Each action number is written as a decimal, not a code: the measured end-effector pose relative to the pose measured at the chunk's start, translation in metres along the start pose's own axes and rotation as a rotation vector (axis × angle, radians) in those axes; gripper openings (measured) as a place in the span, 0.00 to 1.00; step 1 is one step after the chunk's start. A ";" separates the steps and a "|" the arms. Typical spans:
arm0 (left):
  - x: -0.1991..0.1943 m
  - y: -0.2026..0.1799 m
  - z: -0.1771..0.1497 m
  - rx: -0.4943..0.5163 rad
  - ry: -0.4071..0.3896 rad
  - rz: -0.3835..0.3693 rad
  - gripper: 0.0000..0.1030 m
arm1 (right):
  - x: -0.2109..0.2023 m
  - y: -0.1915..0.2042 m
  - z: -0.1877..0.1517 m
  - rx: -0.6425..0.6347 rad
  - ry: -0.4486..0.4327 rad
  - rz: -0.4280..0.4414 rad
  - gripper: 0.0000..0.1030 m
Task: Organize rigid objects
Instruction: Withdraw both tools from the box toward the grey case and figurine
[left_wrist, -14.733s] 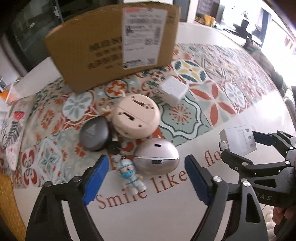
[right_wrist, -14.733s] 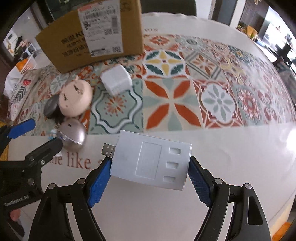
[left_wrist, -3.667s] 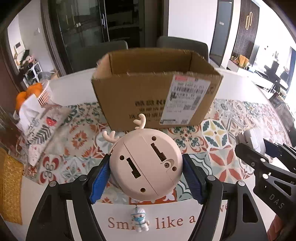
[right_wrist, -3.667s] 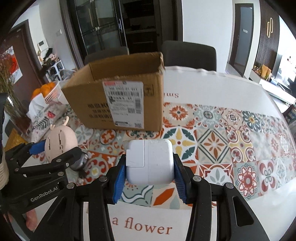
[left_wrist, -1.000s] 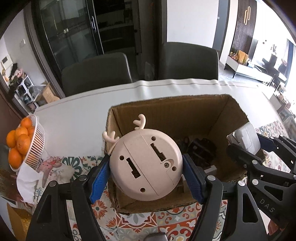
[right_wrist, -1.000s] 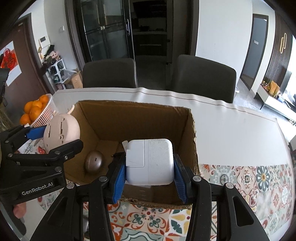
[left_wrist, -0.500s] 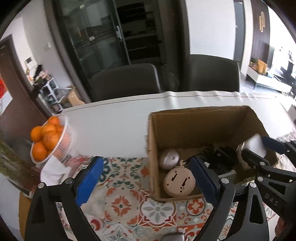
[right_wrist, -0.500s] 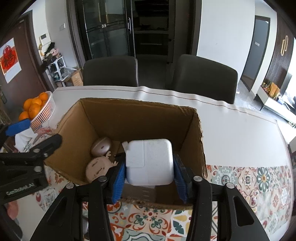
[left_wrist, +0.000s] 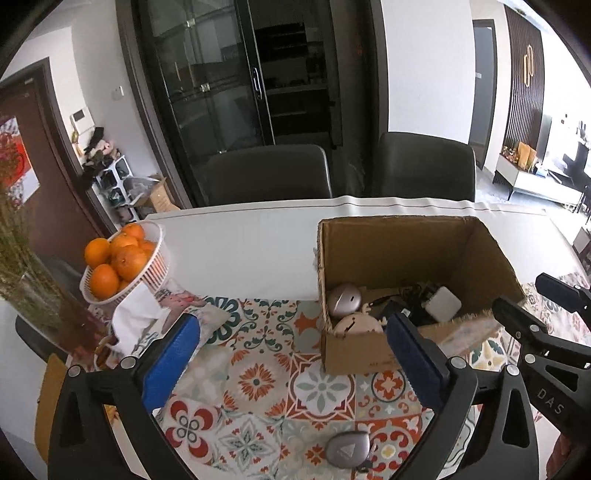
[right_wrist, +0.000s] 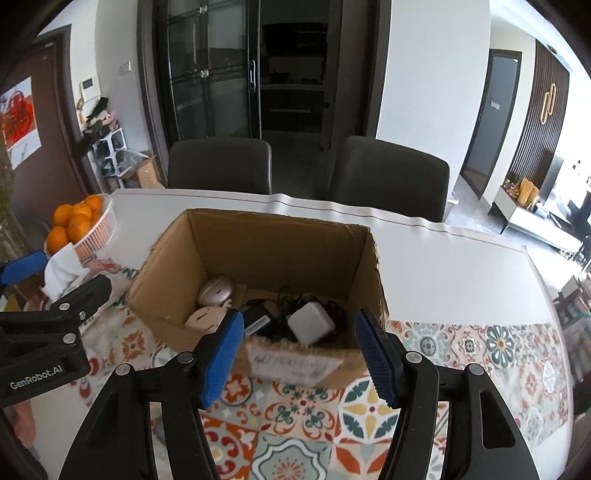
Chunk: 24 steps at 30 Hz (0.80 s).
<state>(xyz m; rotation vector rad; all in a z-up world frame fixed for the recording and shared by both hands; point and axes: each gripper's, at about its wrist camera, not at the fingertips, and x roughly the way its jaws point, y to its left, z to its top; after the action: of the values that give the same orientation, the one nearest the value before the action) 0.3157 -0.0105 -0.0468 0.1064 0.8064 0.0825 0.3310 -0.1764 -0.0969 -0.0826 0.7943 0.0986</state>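
An open cardboard box stands on the patterned tablecloth. Inside lie a white power adapter, a pink round deer gadget, a silver oval case and black cables. My left gripper is open and empty, left of the box and above the cloth. My right gripper is open and empty, just in front of the box's near wall. A grey rounded case lies on the cloth near the front.
A white basket of oranges stands at the left, with a white cloth and a patterned pouch beside it. A vase of dried stems is at the far left. Two dark chairs stand behind the table.
My right gripper has opened and let the white adapter fall into the box, then pulled back. My left gripper has moved further left of the box.
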 end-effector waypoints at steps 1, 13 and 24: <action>-0.003 0.001 -0.002 -0.001 -0.002 0.004 1.00 | -0.006 0.003 -0.004 -0.003 -0.008 0.001 0.61; -0.034 0.019 -0.045 -0.027 0.011 0.003 1.00 | -0.045 0.026 -0.036 -0.037 -0.050 0.017 0.61; -0.042 0.031 -0.085 -0.014 0.033 0.015 1.00 | -0.057 0.046 -0.072 -0.046 -0.025 0.041 0.61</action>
<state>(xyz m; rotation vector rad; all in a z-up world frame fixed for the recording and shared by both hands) 0.2238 0.0212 -0.0711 0.0986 0.8377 0.1045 0.2346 -0.1424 -0.1085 -0.1086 0.7685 0.1568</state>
